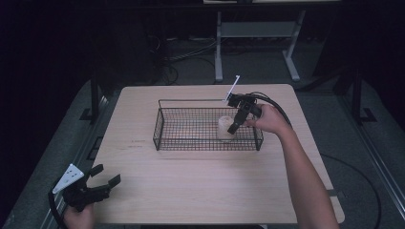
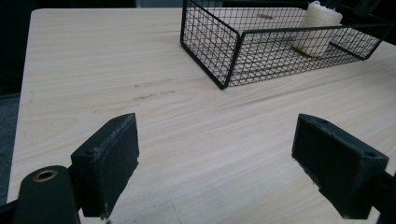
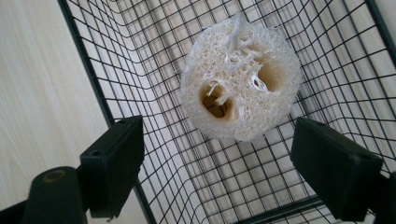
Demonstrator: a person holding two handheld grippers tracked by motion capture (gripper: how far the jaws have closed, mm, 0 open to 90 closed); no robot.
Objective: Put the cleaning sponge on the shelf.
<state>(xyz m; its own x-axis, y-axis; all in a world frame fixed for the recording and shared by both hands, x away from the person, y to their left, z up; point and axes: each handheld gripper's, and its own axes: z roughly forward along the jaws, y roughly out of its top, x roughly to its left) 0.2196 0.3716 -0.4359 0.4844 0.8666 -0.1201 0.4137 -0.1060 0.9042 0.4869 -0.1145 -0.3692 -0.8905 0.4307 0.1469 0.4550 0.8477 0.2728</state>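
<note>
Here the loofah [image 3: 240, 79] stands in the basket [image 3: 121, 60], free just beyond the right gripper's [image 3: 217, 158] wide-open jaws

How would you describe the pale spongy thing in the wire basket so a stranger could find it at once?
Start at the wooden table and find the black wire basket on its far half. At the basket's right end, below the open right hand-held gripper, stands a loofah piece. It is a cream, fibrous cylinder with two holes in its top.

No readable text — table marks perhaps smudges.
</note>
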